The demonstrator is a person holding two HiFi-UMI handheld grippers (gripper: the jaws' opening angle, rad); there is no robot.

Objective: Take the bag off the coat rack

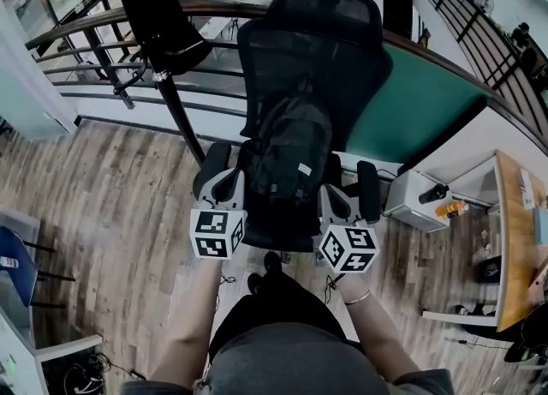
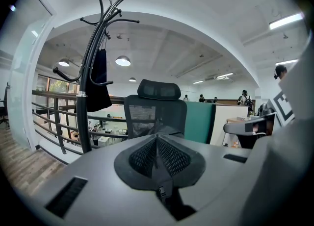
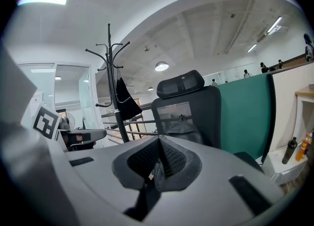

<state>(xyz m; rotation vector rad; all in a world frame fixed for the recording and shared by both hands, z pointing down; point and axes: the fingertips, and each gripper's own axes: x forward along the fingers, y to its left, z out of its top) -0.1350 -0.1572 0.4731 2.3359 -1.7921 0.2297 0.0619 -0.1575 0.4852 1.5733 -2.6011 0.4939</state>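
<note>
A black bag point(image 1: 167, 20) hangs on the black coat rack point(image 1: 175, 102) at the upper left, by the railing. It shows as the bag point(image 2: 98, 85) on the rack point(image 2: 88, 97) in the left gripper view, and as the bag point(image 3: 125, 102) in the right gripper view. A black backpack point(image 1: 291, 149) rests on the office chair point(image 1: 312, 33). My left gripper point(image 1: 224, 188) and right gripper point(image 1: 336, 205) are level in front of the chair, one on each side of the seat, well short of the rack. Both the left point(image 2: 157, 141) and the right point(image 3: 159, 146) are shut, with nothing in them.
A curved railing point(image 1: 86, 20) runs behind the rack. A green partition point(image 1: 419, 106) stands behind the chair. At the right are a white cabinet point(image 1: 411, 200) with bottles and a wooden desk point(image 1: 512, 239). Wood floor point(image 1: 111, 188) lies between me and the rack.
</note>
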